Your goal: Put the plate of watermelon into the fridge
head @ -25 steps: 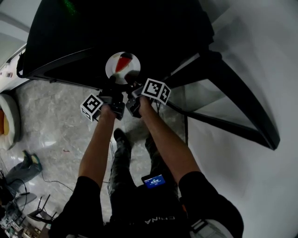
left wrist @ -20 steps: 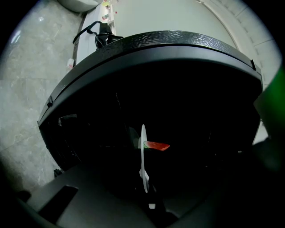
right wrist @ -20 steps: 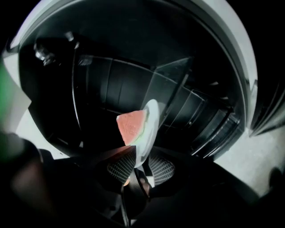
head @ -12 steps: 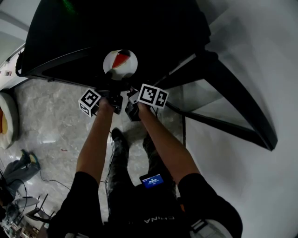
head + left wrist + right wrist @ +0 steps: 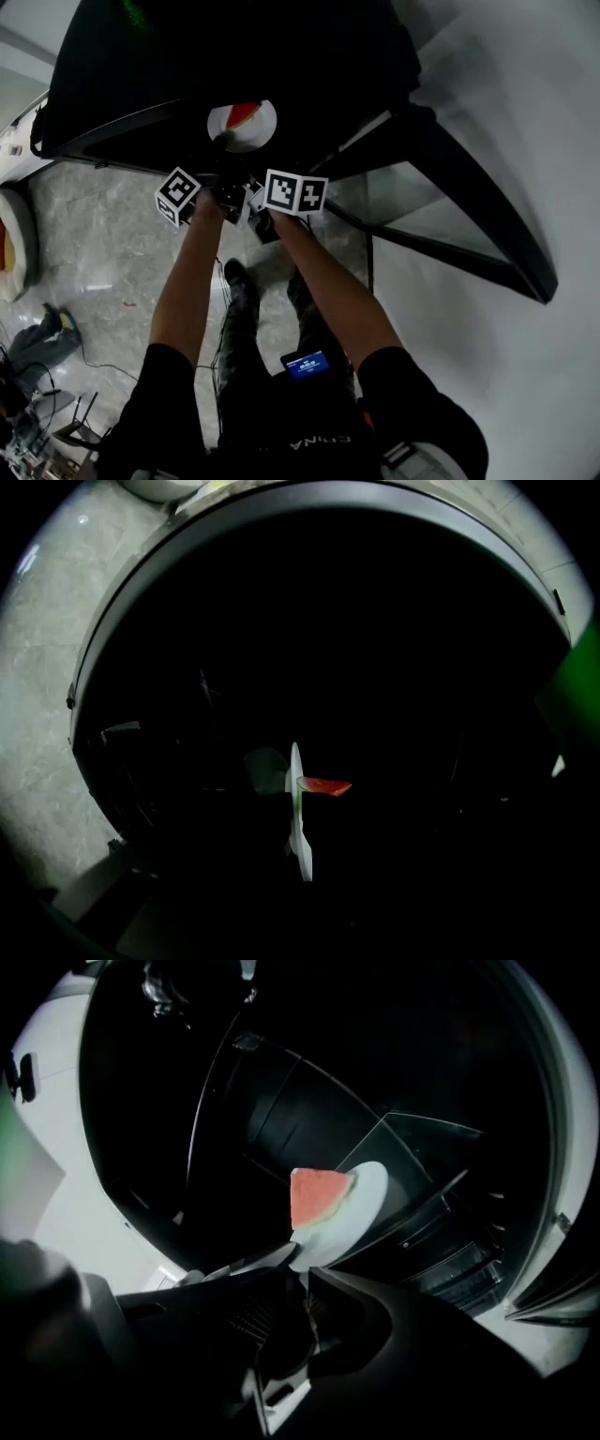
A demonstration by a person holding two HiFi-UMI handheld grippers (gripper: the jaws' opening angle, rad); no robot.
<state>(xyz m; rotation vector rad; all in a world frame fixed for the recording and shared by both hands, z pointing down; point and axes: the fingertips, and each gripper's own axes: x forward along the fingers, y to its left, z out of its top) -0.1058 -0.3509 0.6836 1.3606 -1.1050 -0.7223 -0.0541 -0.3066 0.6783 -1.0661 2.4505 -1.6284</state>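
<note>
Over the last sec the plate [image 5: 261, 129] w/ the watermelon slice [image 5: 246, 113] has been carried a bit deeper into the dark fridge [image 5: 169, 56], and both grippers have been edged fwd w/ it. Its near rim is pinched by the right gripper [image 5: 302, 1277], jaws closed on it. The left gripper [image 5: 221, 143] is judged clamped on the rim too: the plate is seen edge-on dead centre in its view, jaws lost in the dark. The plate isn't yet set on a shelf [image 5: 412, 1143], so a level set-down is prob. what's left.

Both arms stretched forward, left gripper [image 5: 225, 176] and right gripper [image 5: 305, 1283] side by side, jaws closed
</note>
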